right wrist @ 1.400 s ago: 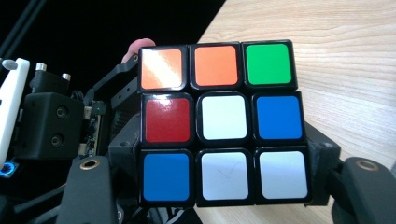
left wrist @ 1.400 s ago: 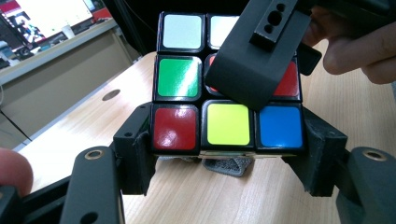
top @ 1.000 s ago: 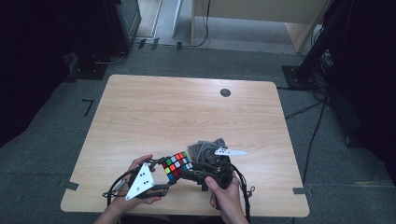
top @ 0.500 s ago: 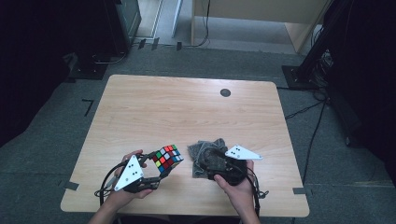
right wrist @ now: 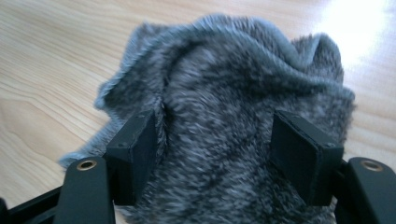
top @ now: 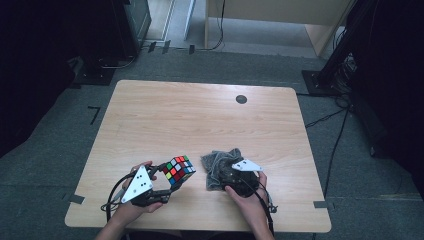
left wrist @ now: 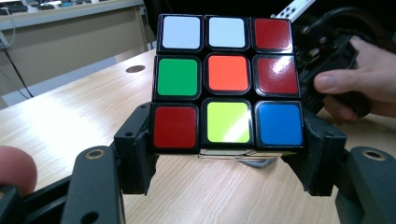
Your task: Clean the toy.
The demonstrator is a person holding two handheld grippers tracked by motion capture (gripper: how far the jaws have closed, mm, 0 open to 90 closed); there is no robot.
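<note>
A scrambled Rubik's cube is held just above the wooden table near its front edge, with my left gripper shut on its bottom layer. In the left gripper view the cube shows white, green, orange, red, yellow and blue squares, and both pads of my left gripper press on its sides. A grey fluffy cloth lies crumpled to the right of the cube. My right gripper points down into it. Its jaws have just been closing; the cloth bulges between the still wide-apart pads of my right gripper.
A small dark round hole sits near the table's far edge. The other hand with its gripper shows to the right behind the cube. Dark equipment and cables stand on the floor around the table.
My right gripper has moved right, away from the cube, and sunk onto the grey cloth, its jaws narrowing around it. The left gripper keeps the cube in nearly the same place.
</note>
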